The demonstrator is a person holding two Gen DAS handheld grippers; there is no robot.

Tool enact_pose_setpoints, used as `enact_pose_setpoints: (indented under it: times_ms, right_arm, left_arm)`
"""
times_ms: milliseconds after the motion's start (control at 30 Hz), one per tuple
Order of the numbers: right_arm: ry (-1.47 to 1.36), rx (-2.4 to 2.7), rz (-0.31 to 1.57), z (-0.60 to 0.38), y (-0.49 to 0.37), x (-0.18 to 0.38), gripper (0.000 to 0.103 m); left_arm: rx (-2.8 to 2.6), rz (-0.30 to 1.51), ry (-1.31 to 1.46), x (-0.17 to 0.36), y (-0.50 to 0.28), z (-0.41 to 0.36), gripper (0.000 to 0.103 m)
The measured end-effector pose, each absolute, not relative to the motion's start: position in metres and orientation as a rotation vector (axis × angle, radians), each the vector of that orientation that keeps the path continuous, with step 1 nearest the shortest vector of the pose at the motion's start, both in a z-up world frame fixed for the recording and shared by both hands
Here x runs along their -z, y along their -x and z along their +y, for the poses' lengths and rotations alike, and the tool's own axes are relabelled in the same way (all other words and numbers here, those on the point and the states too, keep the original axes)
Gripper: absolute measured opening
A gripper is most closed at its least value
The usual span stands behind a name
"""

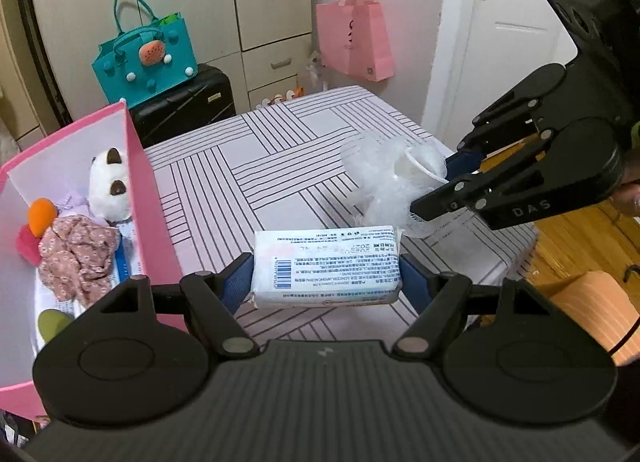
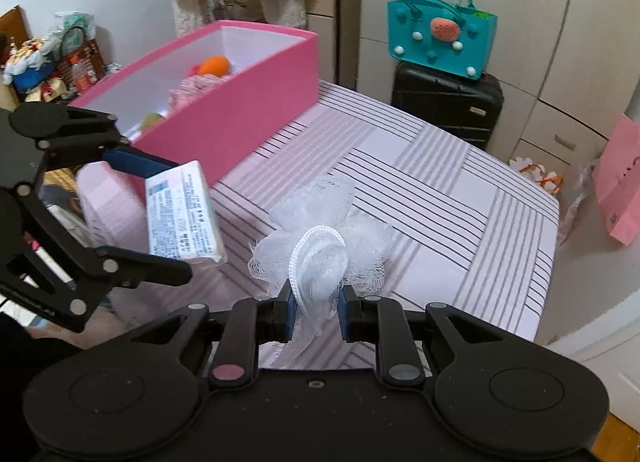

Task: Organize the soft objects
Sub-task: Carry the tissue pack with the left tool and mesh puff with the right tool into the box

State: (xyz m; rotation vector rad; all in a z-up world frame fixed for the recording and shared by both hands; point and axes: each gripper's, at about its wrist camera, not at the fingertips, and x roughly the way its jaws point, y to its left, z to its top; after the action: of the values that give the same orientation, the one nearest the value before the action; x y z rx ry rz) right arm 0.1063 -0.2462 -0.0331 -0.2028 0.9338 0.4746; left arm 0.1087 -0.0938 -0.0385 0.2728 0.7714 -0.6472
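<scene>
My left gripper (image 1: 326,282) is shut on a white tissue pack (image 1: 326,266) and holds it above the striped table (image 1: 280,166); the pack also shows in the right wrist view (image 2: 182,214). My right gripper (image 2: 316,314) is shut on a white mesh bath pouf (image 2: 324,246), seen from the left wrist view too (image 1: 388,182). A pink box (image 1: 156,214) at the table's left holds a plush panda (image 1: 108,186), floral cloth (image 1: 76,258), and an orange ball (image 1: 42,214).
A black suitcase (image 2: 444,102) with a teal bag (image 2: 440,42) on top stands behind the table. A pink paper bag (image 1: 352,42) hangs on the cabinet. A white door (image 1: 520,22) is at the right. An orange stool (image 1: 592,298) stands beside the table.
</scene>
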Motion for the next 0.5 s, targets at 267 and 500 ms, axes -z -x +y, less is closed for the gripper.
enact_pose_setpoints:
  times_ms: [267, 500]
  right_arm:
    - [0.213, -0.546, 0.912, -0.217, -0.099, 0.001, 0.024]
    - [0.316, -0.553, 0.87, -0.185, -0.103, -0.025, 0.024]
  left_arm:
    - [0.639, 0.723, -0.235, 0.013, -0.1, -0.057, 0.076]
    - [0.609, 0.63, -0.239, -0.007, -0.085, -0.025, 0.076]
